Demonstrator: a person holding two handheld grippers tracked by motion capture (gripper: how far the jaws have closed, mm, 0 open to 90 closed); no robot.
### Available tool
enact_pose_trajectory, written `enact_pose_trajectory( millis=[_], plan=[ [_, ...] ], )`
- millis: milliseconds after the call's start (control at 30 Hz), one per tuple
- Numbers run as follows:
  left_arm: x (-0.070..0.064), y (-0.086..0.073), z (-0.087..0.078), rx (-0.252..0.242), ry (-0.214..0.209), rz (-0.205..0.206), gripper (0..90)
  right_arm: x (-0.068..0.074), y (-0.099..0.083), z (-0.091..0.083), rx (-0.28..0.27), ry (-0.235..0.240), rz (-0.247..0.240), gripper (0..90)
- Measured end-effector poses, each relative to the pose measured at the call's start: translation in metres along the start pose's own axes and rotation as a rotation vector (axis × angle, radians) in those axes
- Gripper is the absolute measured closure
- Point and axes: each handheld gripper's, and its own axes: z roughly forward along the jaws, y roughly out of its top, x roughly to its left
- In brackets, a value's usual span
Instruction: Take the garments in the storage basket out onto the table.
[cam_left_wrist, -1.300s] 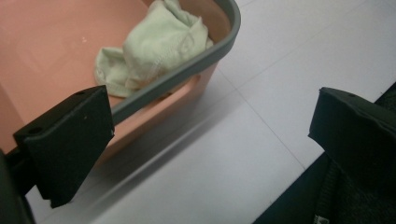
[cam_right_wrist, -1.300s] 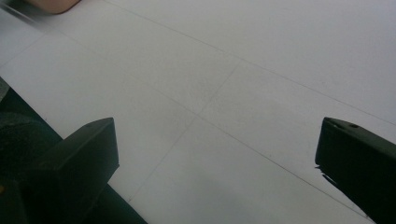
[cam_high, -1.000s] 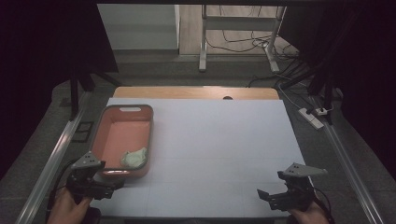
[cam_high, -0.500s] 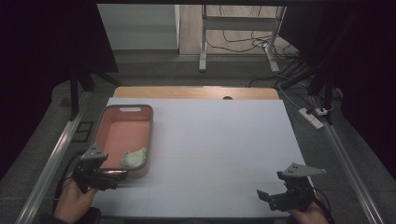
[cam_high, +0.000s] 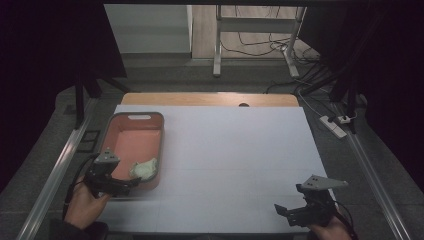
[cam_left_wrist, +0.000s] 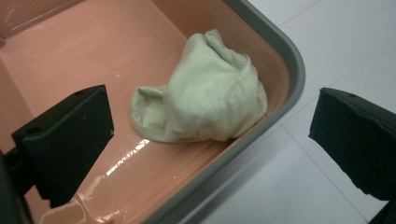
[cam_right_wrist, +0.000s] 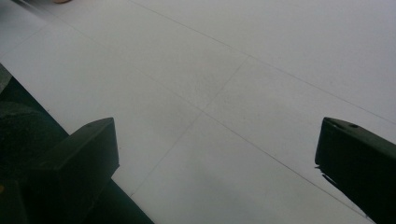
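A pink tray with a grey rim stands at the table's left side. A crumpled pale green cloth lies in its near right corner, and it is large in the left gripper view. My left gripper hovers open at the tray's near edge. One jaw is over the tray's floor, the other outside the rim over the white table. My right gripper stands open low over the table's near right part, with bare white surface between its jaws.
White sheets cover the table, with a wooden strip at the far edge. A metal rail runs along the left and another along the right. A power strip lies on the floor at the right.
My left gripper has moved up and to the right, from the table's near left corner to the tray's near edge by the cloth. The right gripper has hardly moved.
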Motion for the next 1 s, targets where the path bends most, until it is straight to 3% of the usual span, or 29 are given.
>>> enact_pose_trajectory(
  millis=[1000],
  plan=[
    [0.024,0.036,0.028,0.072,0.007,0.048,0.0,0.001,0.000,0.002,0.019,0.006,-0.016,0.0]
  ],
)
